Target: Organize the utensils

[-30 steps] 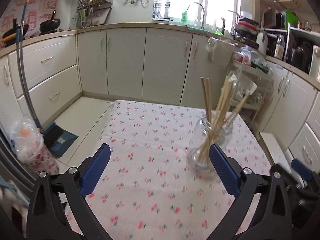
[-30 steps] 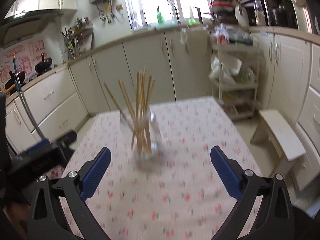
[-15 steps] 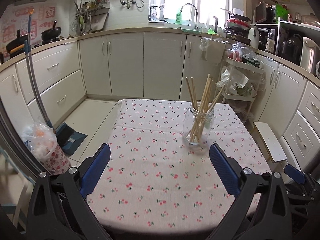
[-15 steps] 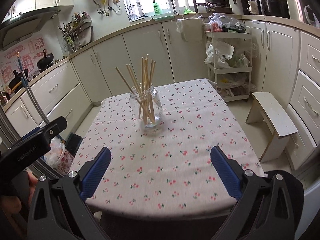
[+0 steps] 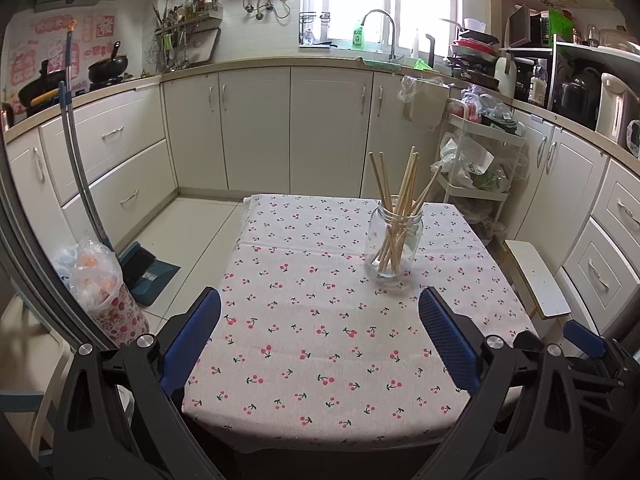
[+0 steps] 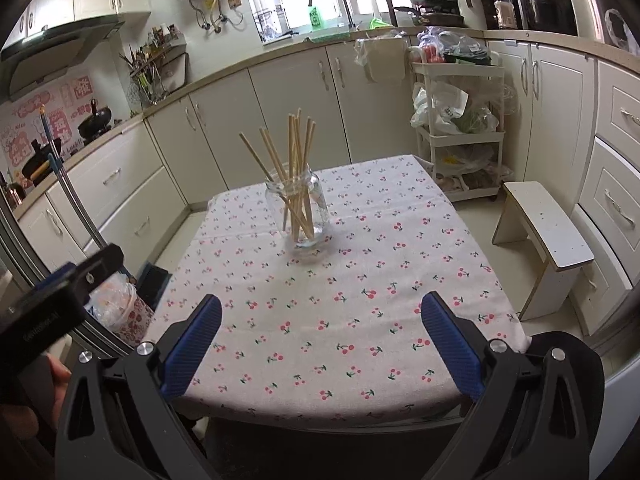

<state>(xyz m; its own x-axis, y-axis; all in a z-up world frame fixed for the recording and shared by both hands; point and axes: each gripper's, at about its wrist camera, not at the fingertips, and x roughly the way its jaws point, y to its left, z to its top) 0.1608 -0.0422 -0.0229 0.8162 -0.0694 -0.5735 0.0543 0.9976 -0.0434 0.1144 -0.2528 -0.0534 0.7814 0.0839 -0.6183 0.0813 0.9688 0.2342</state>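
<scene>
- The left gripper hangs over the near edge of the tabletop; its blue-padded fingers are spread wide with nothing between them.
- The right gripper sits the same way over the near edge, fingers wide apart and empty.
- A clear glass jar stands upright on the tabletop, towards the far right part in the left view and left of the middle in the right view.
- A bundle of wooden chopsticks stands in the jar, fanned out and leaning against its rim, tips well above the mouth; the right view shows them too.
- Both grippers are well apart from the jar, which is on the far side of the bare cloth.
- The tabletop is covered by a white cloth with a red cherry print.
- The right view catches the left gripper's body at the lower left, with part of a hand under it.
- Beside the tabletop on the right is a low white stool; on the left floor are a dustpan and a plastic bag.
- Cream cabinets line the far walls.
</scene>
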